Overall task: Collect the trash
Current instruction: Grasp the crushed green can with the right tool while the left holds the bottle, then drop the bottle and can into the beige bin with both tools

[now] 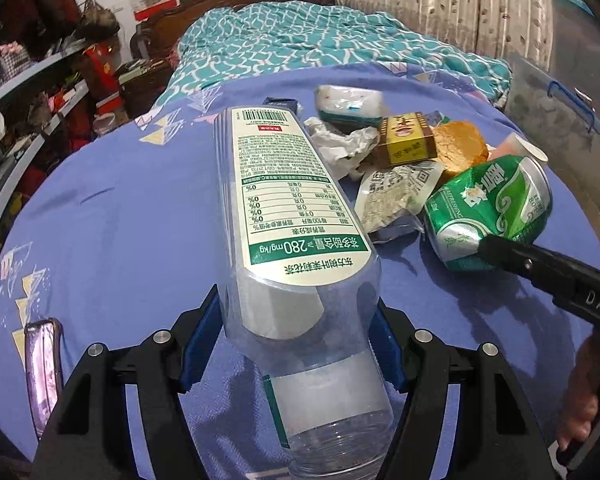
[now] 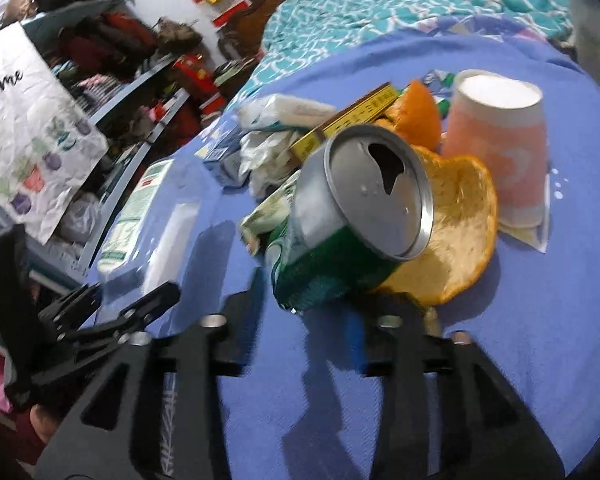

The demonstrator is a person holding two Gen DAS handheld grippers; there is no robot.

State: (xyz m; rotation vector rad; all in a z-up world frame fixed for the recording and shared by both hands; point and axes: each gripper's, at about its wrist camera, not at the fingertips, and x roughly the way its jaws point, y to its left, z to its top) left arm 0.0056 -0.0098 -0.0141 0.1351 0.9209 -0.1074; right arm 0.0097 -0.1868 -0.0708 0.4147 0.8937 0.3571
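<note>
The clear plastic bottle (image 1: 296, 240), empty as far as can be seen, is clamped between the blue pads of the left gripper (image 1: 296, 344), its labelled body projecting forward above the blue bedsheet (image 1: 120, 220). The green can (image 2: 340, 232) lies on its side with its opened top facing the right wrist camera; no contents are visible. It is positioned between the fingers of the right gripper (image 2: 304, 304), but contact cannot be confirmed because of blur. An inverted pink paper cup (image 2: 500, 140) stands behind orange peel (image 2: 456, 232). A yellow box (image 1: 408, 140), crumpled tissue (image 1: 340, 144) and wrappers are piled beside the can.
</note>
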